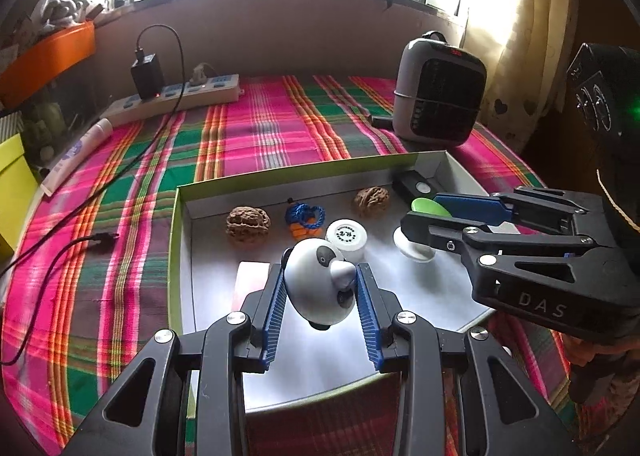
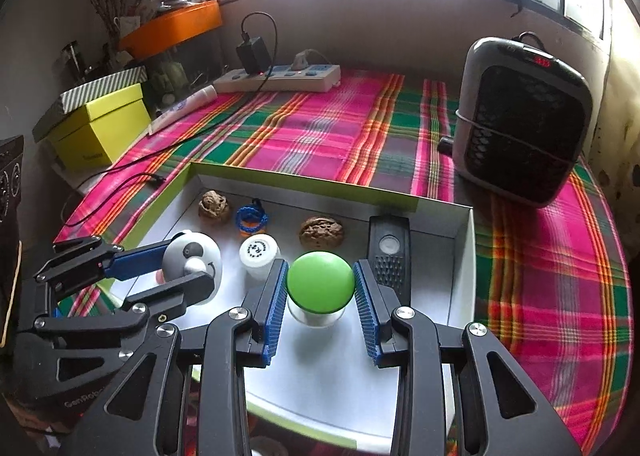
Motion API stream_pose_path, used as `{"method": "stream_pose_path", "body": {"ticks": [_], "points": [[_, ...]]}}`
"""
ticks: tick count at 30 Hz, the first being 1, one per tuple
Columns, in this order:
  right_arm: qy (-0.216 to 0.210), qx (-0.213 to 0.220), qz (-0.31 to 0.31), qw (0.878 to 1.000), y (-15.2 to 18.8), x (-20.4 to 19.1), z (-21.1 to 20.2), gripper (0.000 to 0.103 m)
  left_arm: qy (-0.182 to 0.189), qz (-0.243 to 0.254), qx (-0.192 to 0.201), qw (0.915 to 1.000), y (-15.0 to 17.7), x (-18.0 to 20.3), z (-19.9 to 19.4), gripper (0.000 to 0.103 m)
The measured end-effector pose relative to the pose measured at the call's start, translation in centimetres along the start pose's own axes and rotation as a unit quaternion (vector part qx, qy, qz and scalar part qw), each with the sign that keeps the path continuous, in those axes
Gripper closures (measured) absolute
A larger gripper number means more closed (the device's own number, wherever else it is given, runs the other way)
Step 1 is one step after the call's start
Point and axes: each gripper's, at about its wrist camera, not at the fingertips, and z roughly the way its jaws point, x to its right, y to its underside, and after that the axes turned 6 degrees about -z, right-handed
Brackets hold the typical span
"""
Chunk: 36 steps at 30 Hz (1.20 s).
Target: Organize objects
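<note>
Two walnuts (image 1: 247, 225), wrinkled, brown, in box (image 1: 175, 240)

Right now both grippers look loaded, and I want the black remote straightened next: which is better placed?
Probably right: the right gripper, shut on the green-capped toy, sits beside the black remote; the left gripper holds the panda toy farther away.

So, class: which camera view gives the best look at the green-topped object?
The right wrist view: the green-topped object sits centred between the right gripper's blue pads, green dome and white base both visible. In the left wrist view, only a green sliver and part of the white base show behind that gripper's fingers.
</note>
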Motion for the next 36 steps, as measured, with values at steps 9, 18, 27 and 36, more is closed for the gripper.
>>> {"method": "stream_pose_path", "body": {"ticks": [9, 18, 27, 36], "points": [[-0.01, -0.008, -0.012, 1.0, -0.6, 0.2, 1.3, 0.068, 0.0, 0.0, -0.011, 0.9999, -0.1, 0.0, 1.1, 0.07], [-0.006, -0.004, -0.023, 1.0, -1.2, -0.1, 1.8, 0.068, -0.005, 0.004, -0.009, 0.9999, -0.4, 0.0, 1.4, 0.07], [-0.002, 0.001, -0.031, 1.0, -1.2, -0.2, 1.9, 0.068, -0.006, 0.004, -0.009, 0.9999, -0.5, 0.1, 1.5, 0.07], [-0.007, 0.0, -0.03, 1.0, -1.2, -0.2, 2.0, 0.068, -0.009, 0.006, -0.01, 0.9999, -0.4, 0.1, 1.6, 0.07]]}}
